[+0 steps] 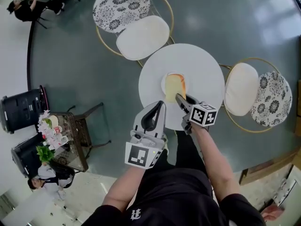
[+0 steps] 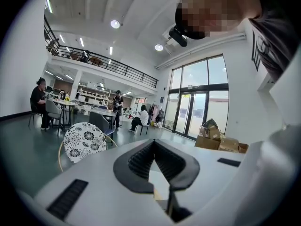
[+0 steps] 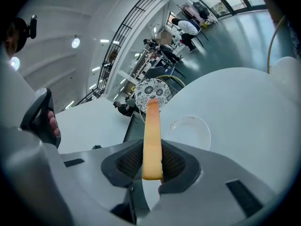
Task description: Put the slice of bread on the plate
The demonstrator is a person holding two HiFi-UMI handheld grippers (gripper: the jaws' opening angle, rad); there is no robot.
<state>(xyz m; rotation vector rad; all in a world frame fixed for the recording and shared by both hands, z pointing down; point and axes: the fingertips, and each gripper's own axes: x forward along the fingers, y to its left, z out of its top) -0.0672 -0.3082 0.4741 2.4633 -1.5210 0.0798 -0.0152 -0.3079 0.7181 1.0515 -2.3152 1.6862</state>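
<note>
My right gripper (image 1: 180, 98) is shut on a slice of bread (image 1: 173, 87), pale yellow with a darker crust. In the head view the slice overlaps the small white plate (image 1: 164, 82) at the middle of the round white table (image 1: 207, 69). In the right gripper view the bread (image 3: 152, 126) stands edge-on between the ribbed pads of that gripper (image 3: 151, 149). There the plate (image 3: 190, 132) lies just beyond the slice and to its right, with nothing on it. My left gripper (image 1: 161, 106) hangs at the table's near edge, its jaws (image 2: 154, 143) shut with nothing between them.
Two chairs with patterned backs and white cushions flank the table, one at the far left (image 1: 121, 7) and one at the right (image 1: 271, 98). A low stand with flowers (image 1: 56, 138) and black bins (image 1: 21, 109) sit on the floor at the left.
</note>
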